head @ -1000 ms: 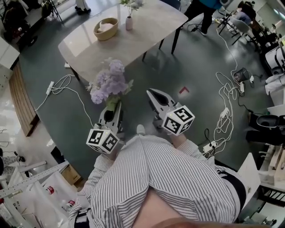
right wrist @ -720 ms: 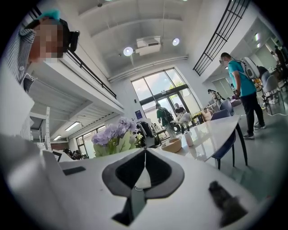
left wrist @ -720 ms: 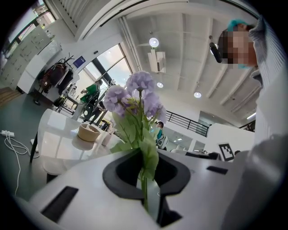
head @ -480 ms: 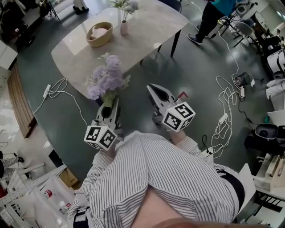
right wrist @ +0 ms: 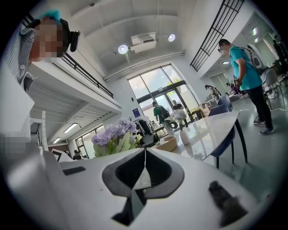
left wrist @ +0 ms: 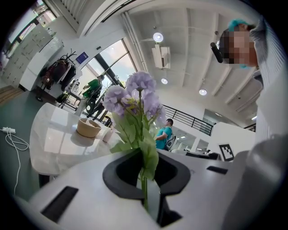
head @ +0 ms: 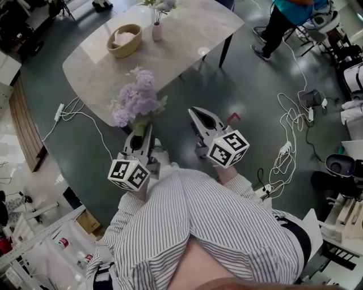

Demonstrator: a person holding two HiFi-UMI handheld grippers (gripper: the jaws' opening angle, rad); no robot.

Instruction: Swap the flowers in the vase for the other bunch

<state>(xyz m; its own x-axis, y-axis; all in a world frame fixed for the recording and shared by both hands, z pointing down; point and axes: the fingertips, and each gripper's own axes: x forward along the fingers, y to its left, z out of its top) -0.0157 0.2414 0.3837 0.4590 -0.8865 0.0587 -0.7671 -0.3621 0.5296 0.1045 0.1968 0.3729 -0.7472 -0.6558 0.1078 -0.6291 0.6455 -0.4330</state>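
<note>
While we stand on the dark grey-green floor (head: 244,85) close to the pale stone-look oval desk (head: 187,39), our left hand-held gripper (head: 139,135) is clamped on the green stems of the bunch of lilac flowers (head: 138,102). The blooms stand up ahead of the jaws and overlap the desk's near edge in the head view. On the desk's far side we see a tan round bowl (head: 125,39), with a small pale pink vase (head: 157,31) just right of it holding pale flowers (head: 159,4). Our right hand-held gripper (head: 197,115) is beside the left one, jaws pressed together with nothing between them. Far right: white cables (head: 286,141) on the floor and a person in a teal top (head: 289,11) beyond the desk.
</note>
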